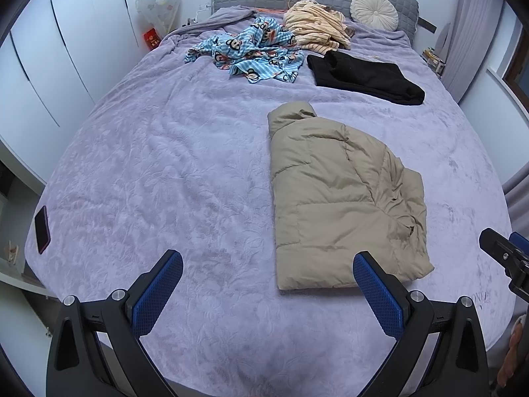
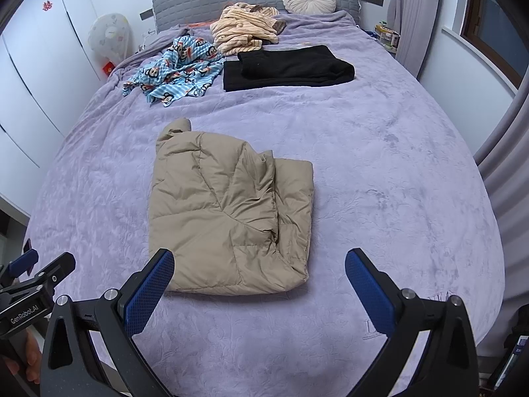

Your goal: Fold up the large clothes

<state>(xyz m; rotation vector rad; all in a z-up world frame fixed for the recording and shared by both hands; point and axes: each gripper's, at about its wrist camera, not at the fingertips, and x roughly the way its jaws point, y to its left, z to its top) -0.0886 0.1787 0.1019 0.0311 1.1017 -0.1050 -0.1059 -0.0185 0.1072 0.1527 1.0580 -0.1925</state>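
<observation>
Lying folded on the near middle of the lilac-blanketed bed (image 2: 380,172), the beige quilted puffer jacket (image 2: 228,211) sits free; left claw (image 1: 267,281) and right claw (image 2: 259,279) hover spread, empty.

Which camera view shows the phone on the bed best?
The left wrist view: the dark phone lies in full sight at the left edge of the purple bed cover. In the right wrist view only a small dark end shows behind the left tool.
</observation>
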